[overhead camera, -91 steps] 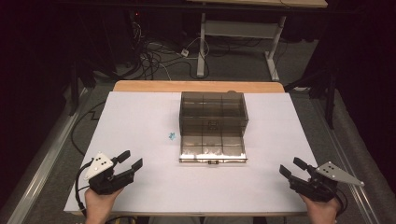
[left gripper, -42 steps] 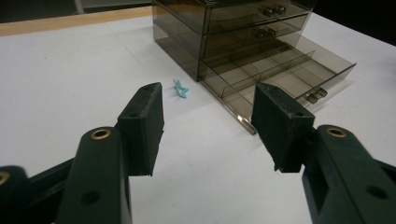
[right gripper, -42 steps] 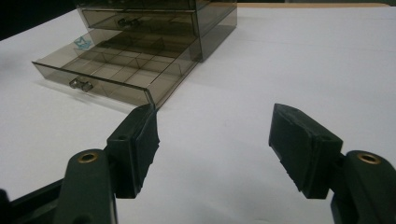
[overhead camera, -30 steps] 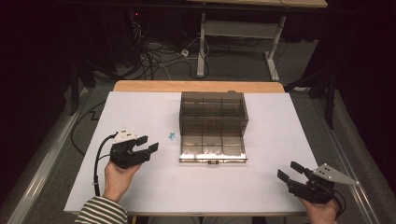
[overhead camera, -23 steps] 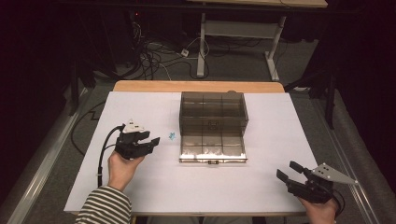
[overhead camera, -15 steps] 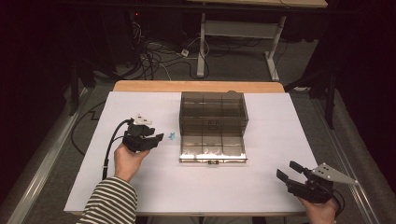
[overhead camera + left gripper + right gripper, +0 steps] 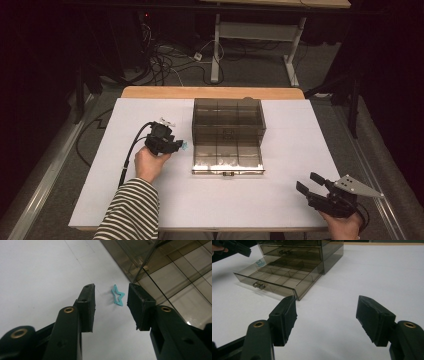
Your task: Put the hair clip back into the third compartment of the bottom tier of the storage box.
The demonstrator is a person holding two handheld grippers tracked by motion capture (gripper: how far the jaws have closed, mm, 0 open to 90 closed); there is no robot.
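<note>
A small turquoise star-shaped clip (image 7: 117,295) lies flat on the white table (image 7: 150,200), just left of the smoky plastic drawer cabinet (image 7: 227,118). My left gripper (image 7: 111,293) hovers over the star (image 7: 184,145), one jaw on each side; the jaws have just been closing but the pads stand clear of it. The cabinet's bottom drawer (image 7: 228,159) is pulled out, its compartments (image 7: 287,275) bare. My right gripper (image 7: 327,306) rests open at the table's front right corner (image 7: 311,186), nothing between its fingers.
The left hand's gripper (image 7: 234,247) shows at the far left in the right gripper view. A wooden strip (image 7: 210,92) edges the table's far side. Cables (image 7: 165,55) and a desk frame (image 7: 255,35) lie on the floor behind.
My left gripper has travelled forward and right from the front left of the table to the star beside the drawer, and its jaws have narrowed. The right gripper has stayed put.
</note>
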